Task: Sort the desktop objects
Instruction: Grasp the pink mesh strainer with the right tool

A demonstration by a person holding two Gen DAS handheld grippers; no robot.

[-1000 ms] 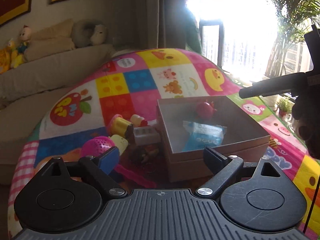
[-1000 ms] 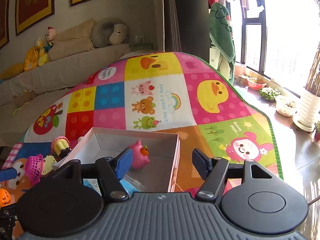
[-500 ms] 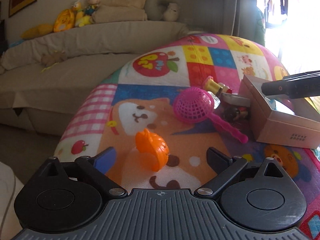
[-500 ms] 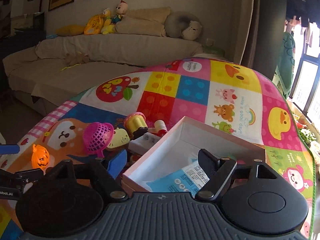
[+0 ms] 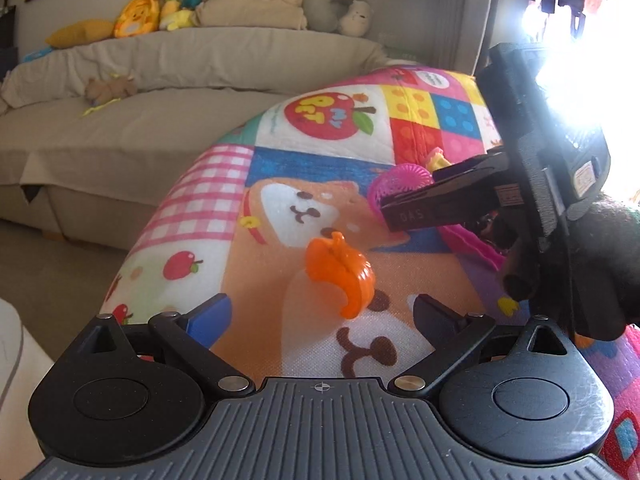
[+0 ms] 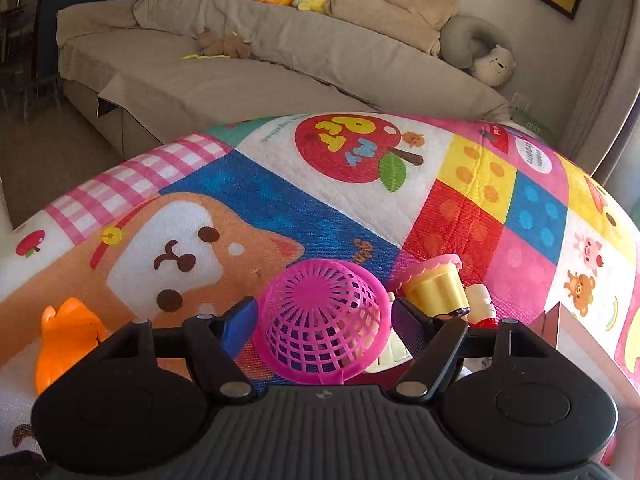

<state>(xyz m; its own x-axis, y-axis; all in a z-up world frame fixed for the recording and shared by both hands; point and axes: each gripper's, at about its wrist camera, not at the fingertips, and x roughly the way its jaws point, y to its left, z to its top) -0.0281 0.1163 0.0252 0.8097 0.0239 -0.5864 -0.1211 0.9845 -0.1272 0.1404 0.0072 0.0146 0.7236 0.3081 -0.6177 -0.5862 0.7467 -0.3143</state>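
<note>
Pink strainer (image 6: 320,316) is sitting between my right gripper (image 6: 320,318) jaws, which have just been closing (contact unclear), while my left gripper (image 5: 322,314) is gaping over the orange pumpkin (image 5: 340,276).

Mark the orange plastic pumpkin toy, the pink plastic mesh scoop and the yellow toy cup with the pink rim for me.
orange plastic pumpkin toy (image 5: 340,270), left wrist view, on its ribbed body.
pink plastic mesh scoop (image 6: 320,316), right wrist view, on the mesh dome.
yellow toy cup with the pink rim (image 6: 438,288), right wrist view, on its yellow side.
</note>
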